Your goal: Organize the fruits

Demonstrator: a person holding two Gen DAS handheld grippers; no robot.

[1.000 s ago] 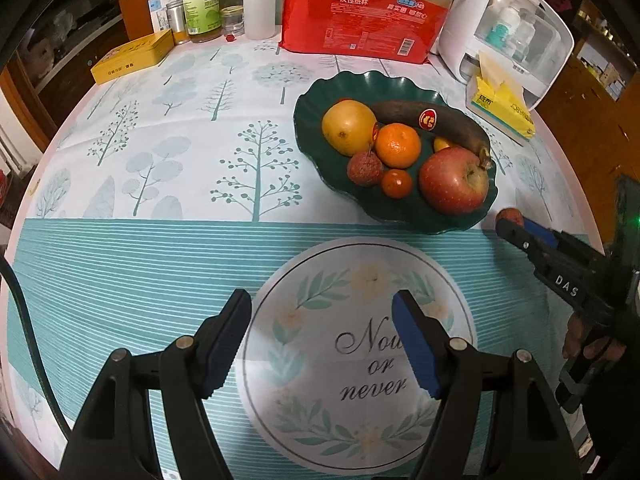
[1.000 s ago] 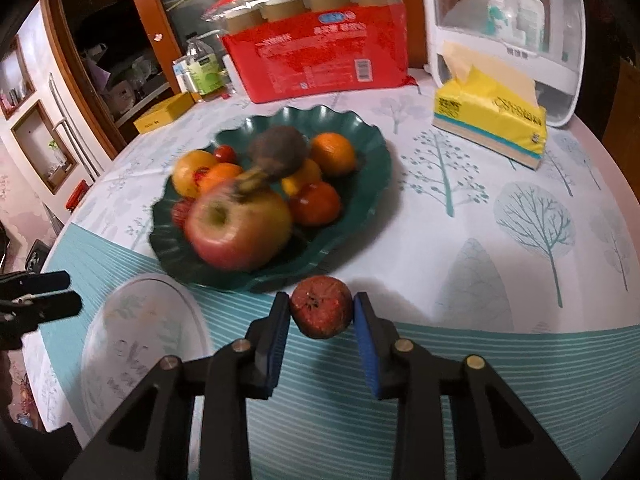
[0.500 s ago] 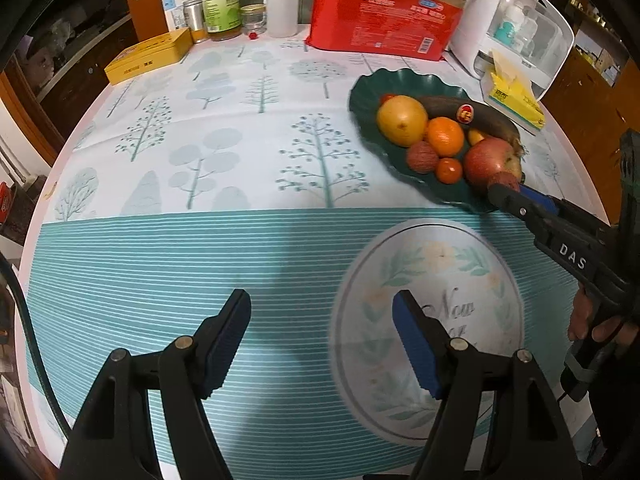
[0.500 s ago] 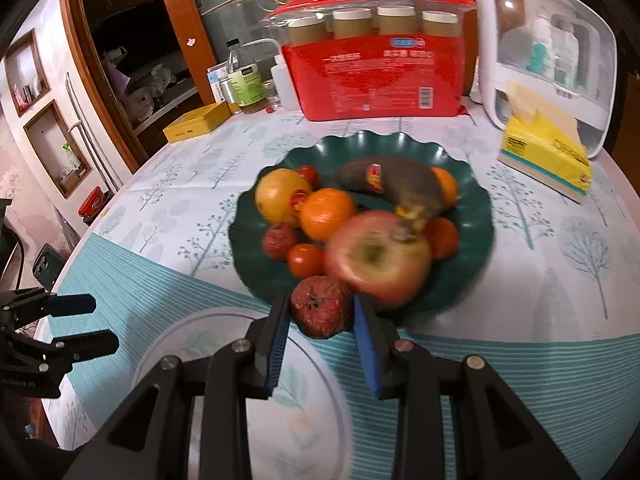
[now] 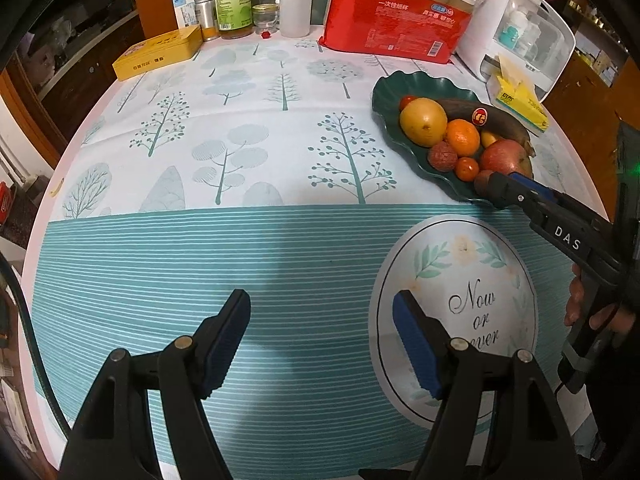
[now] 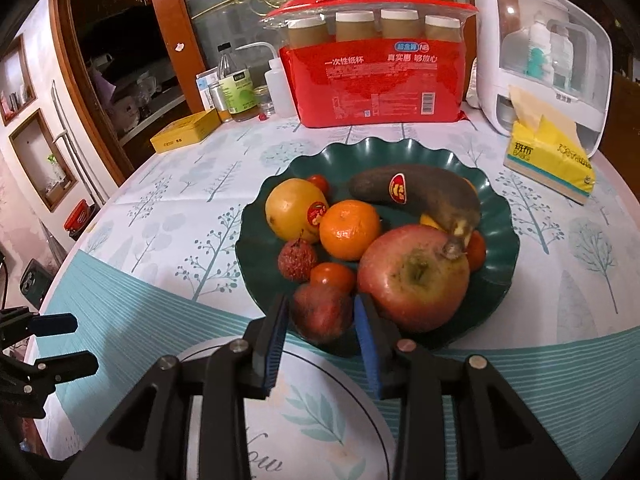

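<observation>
Dark green, scallop-edged plate (image 6: 492,300) bearing the gathered fruit: a yellow citrus with a red sticker (image 6: 294,210), a mandarin (image 6: 350,229), a blackened banana (image 6: 416,192), a large red apple (image 6: 414,276), a lychee (image 6: 297,260), and small red-orange fruits, probably cherry tomatoes (image 6: 332,276). The right gripper (image 6: 320,316) has its blue-padded fingers closed against either side of a small, wrinkled dark-red fruit (image 6: 322,312), whose kind cannot be told. In the right wrist view this fruit sits over the near rim of the plate, just beside the apple and in front of a tomato. Whether it rests on the plate or hangs just above it cannot be told.

From the left wrist view, the right gripper (image 5: 494,186) reaches in from the right with the dark-red fruit (image 5: 483,181) at the plate's (image 5: 384,92) near edge. The left gripper (image 5: 320,316) is spread wide and holds nothing, hovering over the striped teal part of the tablecloth (image 5: 200,240), well apart from the plate.

Judged progress: nearly complete. No loose fruit is visible on the cloth in either view, so the held fruit appears to be the last. Remaining, by this reading: release it onto the plate, where it may roll if set on the sloping rim, then draw the gripper back. Background items, a red cup package (image 6: 376,76) and a yellow tissue pack (image 6: 548,156), play no part.
</observation>
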